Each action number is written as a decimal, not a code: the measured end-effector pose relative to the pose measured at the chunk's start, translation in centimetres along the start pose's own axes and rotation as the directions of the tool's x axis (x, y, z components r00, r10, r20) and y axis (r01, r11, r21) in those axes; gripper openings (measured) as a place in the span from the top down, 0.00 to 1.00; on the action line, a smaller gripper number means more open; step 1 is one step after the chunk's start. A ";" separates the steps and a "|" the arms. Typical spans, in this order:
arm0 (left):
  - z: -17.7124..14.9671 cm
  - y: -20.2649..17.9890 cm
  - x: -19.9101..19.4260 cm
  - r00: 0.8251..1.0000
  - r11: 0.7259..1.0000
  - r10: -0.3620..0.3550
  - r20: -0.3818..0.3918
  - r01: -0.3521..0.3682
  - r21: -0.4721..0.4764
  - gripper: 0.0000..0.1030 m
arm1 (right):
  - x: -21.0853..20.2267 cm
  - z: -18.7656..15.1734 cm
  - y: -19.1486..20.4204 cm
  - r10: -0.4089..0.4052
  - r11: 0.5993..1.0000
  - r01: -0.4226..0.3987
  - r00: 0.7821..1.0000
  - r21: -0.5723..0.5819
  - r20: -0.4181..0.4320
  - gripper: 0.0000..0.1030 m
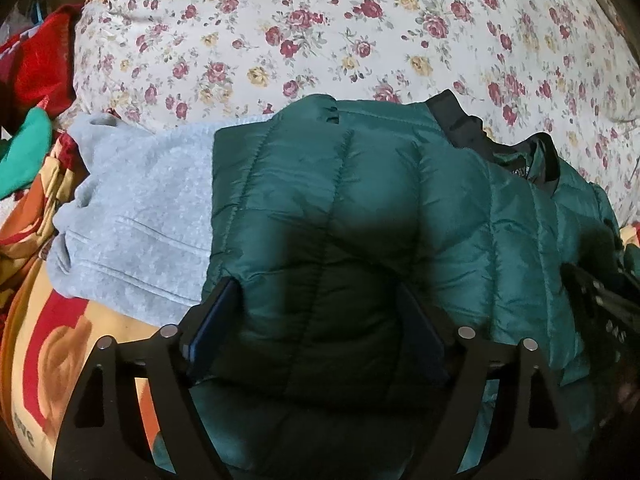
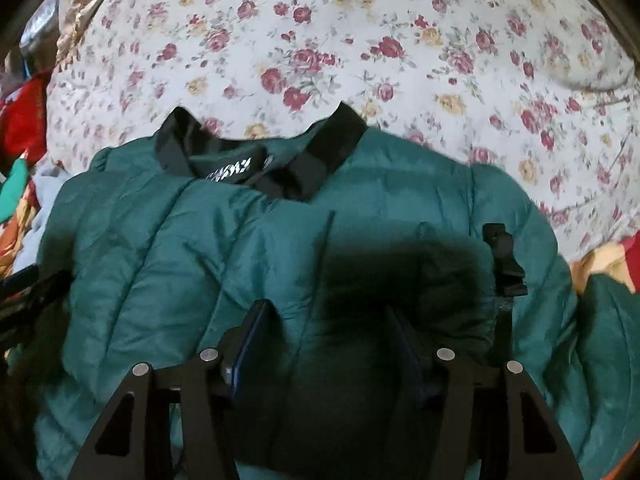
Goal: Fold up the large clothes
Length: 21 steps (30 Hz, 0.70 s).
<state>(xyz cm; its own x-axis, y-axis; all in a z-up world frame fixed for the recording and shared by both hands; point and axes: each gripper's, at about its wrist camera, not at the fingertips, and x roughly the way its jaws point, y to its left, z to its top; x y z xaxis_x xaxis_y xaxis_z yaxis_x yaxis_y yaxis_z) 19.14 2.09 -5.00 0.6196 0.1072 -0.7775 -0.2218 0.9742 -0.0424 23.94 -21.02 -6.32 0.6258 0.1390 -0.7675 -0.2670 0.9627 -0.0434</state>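
A dark green quilted puffer jacket (image 1: 360,184) with a black collar (image 1: 460,124) lies on the bed, with a folded part on top. My left gripper (image 1: 316,288) is open, its jaws wide apart over the jacket's left part, with fabric bulging between them. In the right wrist view the same jacket (image 2: 200,256) lies with its black collar (image 2: 320,152) and label facing up. My right gripper (image 2: 326,308) is open over the jacket's middle right. A black zipper strip (image 2: 502,260) runs along its right edge.
A grey fleece garment (image 1: 136,216) lies under the jacket at left. A floral sheet (image 1: 320,32) covers the bed beyond. Red and green clothes (image 1: 40,68) pile at far left over a red-orange patterned blanket (image 1: 52,344). The other gripper's black frame (image 1: 600,304) shows at right.
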 end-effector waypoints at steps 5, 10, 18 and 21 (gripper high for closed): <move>-0.1 -0.2 0.3 1.000 1.000 0.008 -0.007 -0.008 0.014 0.17 | -1.0 -0.1 -0.3 0.025 1.000 -0.025 1.000 0.017 0.000 0.44; -0.2 -0.3 0.5 1.000 1.000 0.007 -0.004 -0.007 0.013 0.16 | -4.8 -0.9 -1.6 0.051 0.998 -0.052 0.998 0.023 0.038 0.44; -0.5 -0.8 0.8 1.000 0.999 -0.003 -0.007 0.004 0.041 0.04 | -2.6 -3.0 -2.4 0.039 0.998 -0.036 0.998 0.042 -0.056 0.44; -0.6 -0.9 0.9 1.000 0.999 0.001 -0.011 -0.001 0.048 0.03 | -2.9 -2.7 -2.1 0.020 0.999 -0.018 0.998 0.031 -0.052 0.43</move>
<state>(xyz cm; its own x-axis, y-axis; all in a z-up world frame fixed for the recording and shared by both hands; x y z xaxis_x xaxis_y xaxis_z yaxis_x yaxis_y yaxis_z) 19.47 1.21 -6.03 0.6110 0.1064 -0.7844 -0.1862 0.9824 -0.0118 20.67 -24.05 -5.78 0.5815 0.1457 -0.8004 -0.2554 0.9668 -0.0095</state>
